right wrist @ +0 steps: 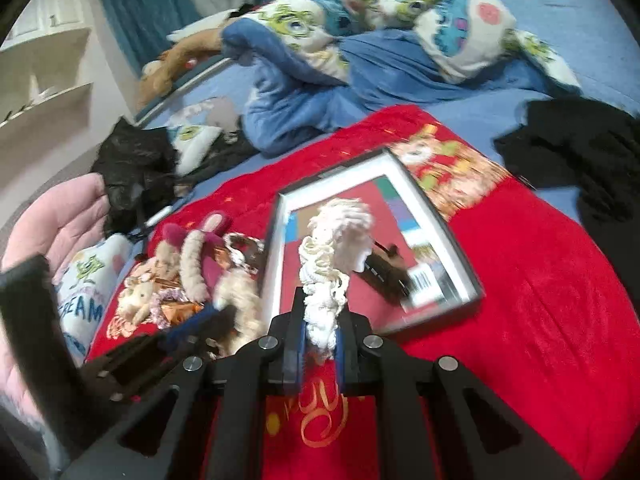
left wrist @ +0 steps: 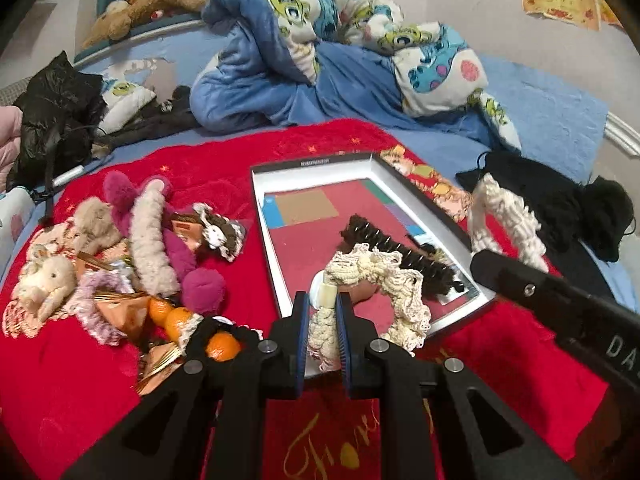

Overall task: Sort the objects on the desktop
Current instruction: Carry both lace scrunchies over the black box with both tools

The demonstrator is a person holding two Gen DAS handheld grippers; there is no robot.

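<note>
My left gripper [left wrist: 324, 312] is shut on a cream crochet hair clip [left wrist: 380, 280], held over the near edge of the shallow box lid [left wrist: 264, 216]. A dark brown hair clip [left wrist: 400, 256] lies inside the lid. My right gripper [right wrist: 320, 320] is shut on a white crochet hair clip [right wrist: 332, 248], held above the lid [right wrist: 280, 248]; it also shows in the left wrist view [left wrist: 504, 216] at the right. A pile of fluffy hair accessories [left wrist: 152, 248] lies on the red cloth left of the lid.
Small oranges [left wrist: 176, 316] sit at the pile's near edge. A red cloth [left wrist: 500, 360] covers the bed. A rumpled blue blanket [left wrist: 300, 60] lies behind, black clothing [left wrist: 568, 200] at right, a black bag [left wrist: 52, 112] at left.
</note>
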